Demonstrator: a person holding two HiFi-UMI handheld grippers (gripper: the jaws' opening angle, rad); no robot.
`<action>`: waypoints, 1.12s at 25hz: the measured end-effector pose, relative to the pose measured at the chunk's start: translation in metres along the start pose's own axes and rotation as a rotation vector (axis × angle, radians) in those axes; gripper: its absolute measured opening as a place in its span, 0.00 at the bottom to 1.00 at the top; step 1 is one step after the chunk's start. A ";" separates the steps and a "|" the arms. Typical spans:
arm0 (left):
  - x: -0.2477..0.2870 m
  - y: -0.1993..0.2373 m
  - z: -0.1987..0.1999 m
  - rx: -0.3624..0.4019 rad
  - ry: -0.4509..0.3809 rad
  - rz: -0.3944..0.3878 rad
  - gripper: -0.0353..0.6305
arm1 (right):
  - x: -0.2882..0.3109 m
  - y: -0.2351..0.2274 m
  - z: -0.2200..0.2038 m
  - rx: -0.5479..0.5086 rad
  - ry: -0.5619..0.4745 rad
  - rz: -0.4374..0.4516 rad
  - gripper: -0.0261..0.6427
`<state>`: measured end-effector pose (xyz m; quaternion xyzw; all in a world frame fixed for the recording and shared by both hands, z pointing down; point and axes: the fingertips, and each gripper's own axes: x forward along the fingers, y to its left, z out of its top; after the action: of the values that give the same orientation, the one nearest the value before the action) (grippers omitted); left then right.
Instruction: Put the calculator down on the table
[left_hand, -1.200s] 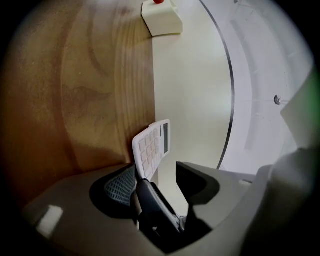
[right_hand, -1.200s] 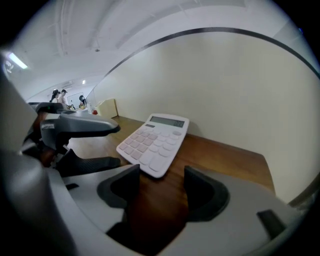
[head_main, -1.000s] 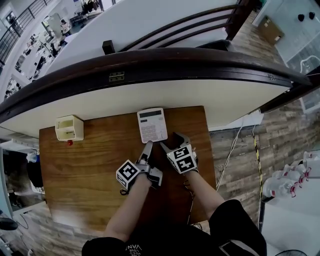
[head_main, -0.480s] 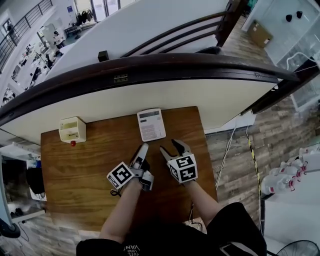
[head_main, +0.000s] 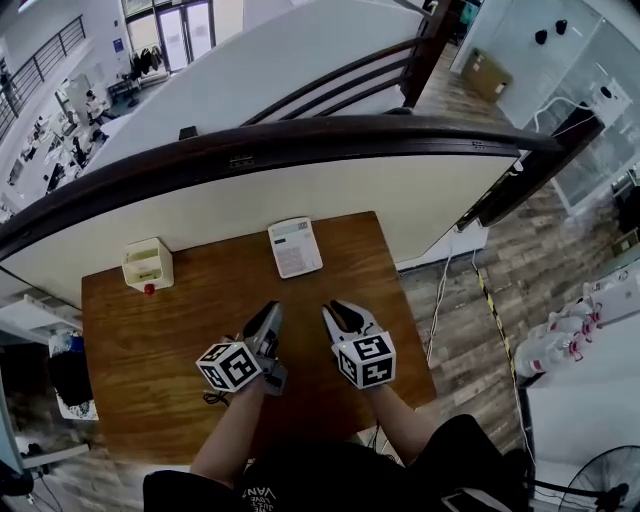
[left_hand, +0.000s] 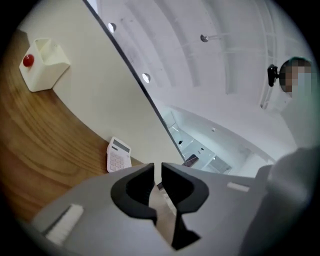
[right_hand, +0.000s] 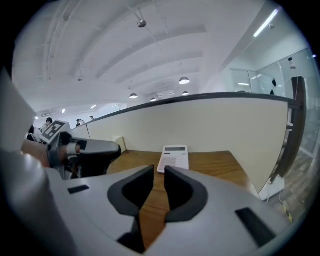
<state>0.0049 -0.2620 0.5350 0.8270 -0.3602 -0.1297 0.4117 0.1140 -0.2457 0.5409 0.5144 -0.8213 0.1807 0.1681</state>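
Note:
The white calculator (head_main: 295, 247) lies flat on the wooden table (head_main: 150, 340) near its far edge; it also shows in the left gripper view (left_hand: 119, 155) and the right gripper view (right_hand: 174, 158). Both grippers hover over the table's near half, well short of it. My left gripper (head_main: 270, 312) (left_hand: 157, 167) has just been closing its jaws; a narrow slit remains with nothing in it. My right gripper (head_main: 341, 312) (right_hand: 159, 172) has likewise been closing, and only a thin empty gap is left. The left gripper's body (right_hand: 95, 150) appears beside the right.
A cream box with a red button (head_main: 148, 264) (left_hand: 42, 65) stands at the table's far left. A cream partition with a dark curved rail (head_main: 300, 140) runs behind the table. Wooden floor and cables (head_main: 450, 290) lie to the right.
Both grippers have drawn back from the calculator toward the near edge and risen. Their jaws, wide apart before, have come nearly together. The calculator stays where it lay.

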 end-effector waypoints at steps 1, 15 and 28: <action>-0.006 -0.004 -0.001 0.024 0.013 -0.007 0.13 | -0.007 0.004 0.001 0.003 -0.009 -0.008 0.15; -0.096 -0.052 -0.028 0.214 0.127 -0.142 0.07 | -0.090 0.071 -0.005 0.061 -0.101 -0.043 0.09; -0.156 -0.093 -0.061 0.425 0.163 -0.099 0.07 | -0.154 0.099 -0.034 0.037 -0.081 0.039 0.08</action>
<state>-0.0284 -0.0791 0.4887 0.9195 -0.3040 -0.0039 0.2491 0.0915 -0.0689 0.4876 0.5083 -0.8337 0.1781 0.1215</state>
